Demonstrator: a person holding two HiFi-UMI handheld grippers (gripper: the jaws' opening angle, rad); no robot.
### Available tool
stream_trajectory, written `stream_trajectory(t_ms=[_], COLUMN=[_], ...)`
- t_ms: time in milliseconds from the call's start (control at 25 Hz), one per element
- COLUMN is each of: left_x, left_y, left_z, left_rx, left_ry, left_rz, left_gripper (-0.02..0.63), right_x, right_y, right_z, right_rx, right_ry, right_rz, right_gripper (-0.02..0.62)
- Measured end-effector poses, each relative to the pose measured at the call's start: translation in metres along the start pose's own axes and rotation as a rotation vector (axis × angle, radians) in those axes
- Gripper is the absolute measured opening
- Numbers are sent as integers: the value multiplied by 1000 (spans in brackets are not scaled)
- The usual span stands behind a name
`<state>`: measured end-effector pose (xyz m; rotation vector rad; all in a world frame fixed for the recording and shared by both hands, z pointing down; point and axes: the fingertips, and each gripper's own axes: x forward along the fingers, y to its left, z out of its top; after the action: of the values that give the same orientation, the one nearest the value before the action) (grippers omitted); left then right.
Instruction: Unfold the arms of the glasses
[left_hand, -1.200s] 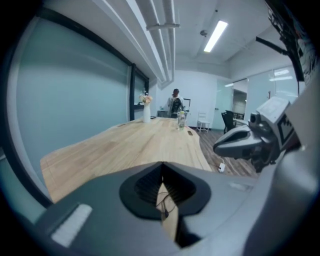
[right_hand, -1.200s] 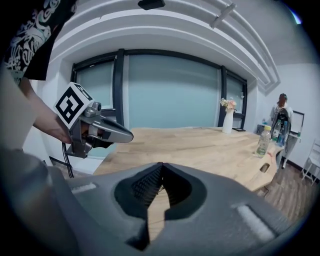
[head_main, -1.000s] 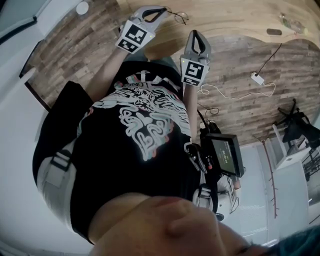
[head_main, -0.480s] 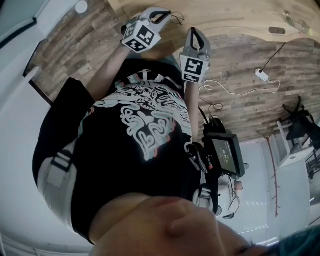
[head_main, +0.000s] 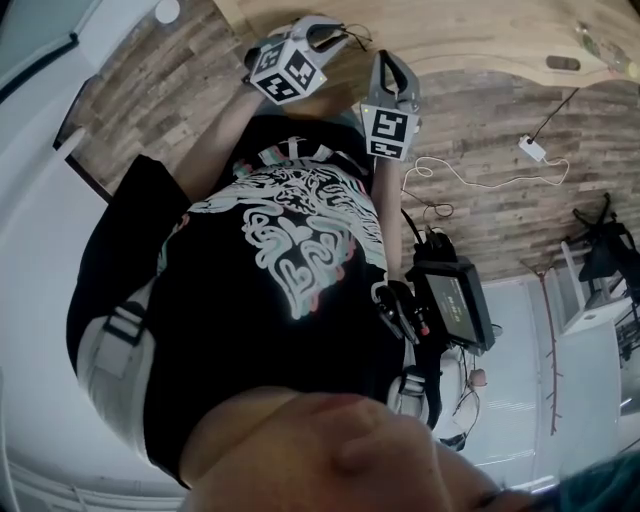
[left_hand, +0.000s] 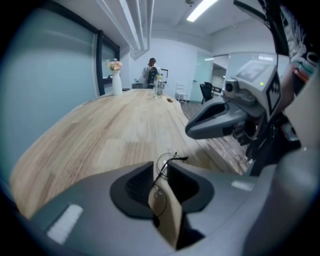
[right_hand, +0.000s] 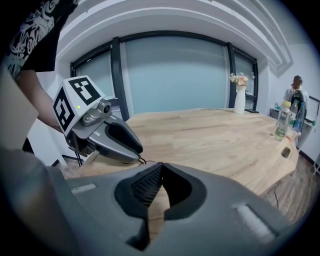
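Glasses (left_hand: 163, 174) are pinched between the jaws of the left gripper (left_hand: 160, 166). That one is clamped down on the thin wire frame, and a round lens and a dark arm tip can be seen poking out past the jaw tips. They're held up over the near end of the wooden table (left_hand: 110, 135) and, as far as can be made out, not rested on it. Whether the arms are folded or opened can't really be told, since the wire is super thin and mostly tucked in between the jaws.

Over on the other side, the right gripper (right_hand: 160, 169) is closed up, with the jaw tips touching and nothing caught between them. It's held at the table's near edge too, close to the left one but apart from it. In the head view both are seen at that same near edge, out in front of the person's black printed t-shirt (head_main: 290, 250).

Way down at the table's far end, a white vase with flowers (left_hand: 116, 82) and a clear bottle (left_hand: 159, 87) are stood on the top. Another person (left_hand: 151, 70) can be spotted just past that end. Off the table's right-hand side, a small white box (head_main: 531, 150) with a thin cable is laid out on the plank floor (head_main: 150, 90).
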<state>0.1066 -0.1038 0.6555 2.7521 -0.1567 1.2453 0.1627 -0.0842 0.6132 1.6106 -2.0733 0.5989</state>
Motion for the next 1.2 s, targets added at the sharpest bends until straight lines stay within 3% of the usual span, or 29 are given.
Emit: stream_trajectory(t_ms=[480,640,920,1080,1200], left_x=[8,5,0,-6,-11], left_y=[-10,-12,-10,-13,-14], left_z=[-4,-3,1,8,14], left_rx=[147,180,226,311,322], left_ry=[82,86,65,24,-21], left_rz=[-17,-24,-37,-21,-19], left_gripper=[50,0,-2,-2,-2], right_x=[5,6,9,10,10], right_y=[11,12,10,19,23], right_z=[1,1,-7,-21,-23], right_rx=[-14,-10,-2,11,-11], right_ry=[7,7,34,55,51], right_rz=[32,36,43,92,105], right_gripper=[-1,0,-1,-2,-2])
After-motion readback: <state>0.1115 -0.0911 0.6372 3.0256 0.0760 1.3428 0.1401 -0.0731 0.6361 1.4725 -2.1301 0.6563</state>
